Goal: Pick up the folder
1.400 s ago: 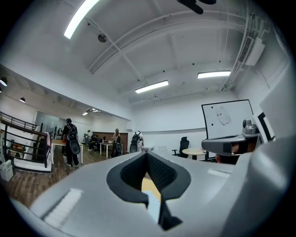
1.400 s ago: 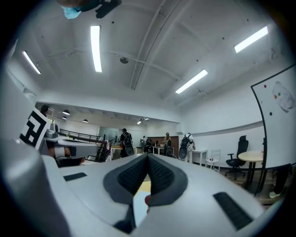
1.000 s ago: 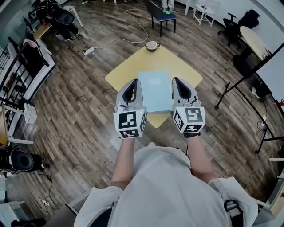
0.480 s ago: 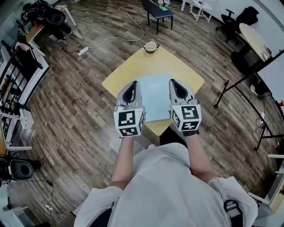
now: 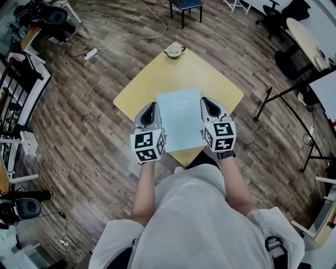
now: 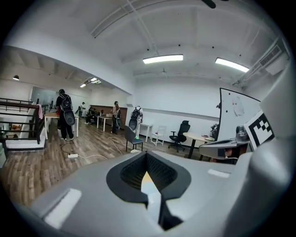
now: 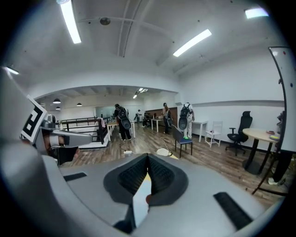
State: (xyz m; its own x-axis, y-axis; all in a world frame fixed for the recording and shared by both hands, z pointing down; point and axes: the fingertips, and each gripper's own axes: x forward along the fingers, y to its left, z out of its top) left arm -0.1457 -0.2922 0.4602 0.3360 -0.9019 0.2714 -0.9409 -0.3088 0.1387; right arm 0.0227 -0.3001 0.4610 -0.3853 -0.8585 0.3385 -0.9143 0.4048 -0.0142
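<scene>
While you reach forward with both arms, your left gripper (image 5: pixel 149 110) is clamped tight on the left edge of the folder (image 5: pixel 181 120). Your right gripper (image 5: pixel 209 103) is pinching the right edge, jaws pressed onto the thin sheet. That pale blue folder spans flat between them, over the near half of the yellow table (image 5: pixel 152 79); I can't tell whether it touches the top. Farther out, a bowl (image 5: pixel 174 51) sits at the table's far corner, and a dark chair (image 5: pixel 185 4) stands beyond it.
</scene>
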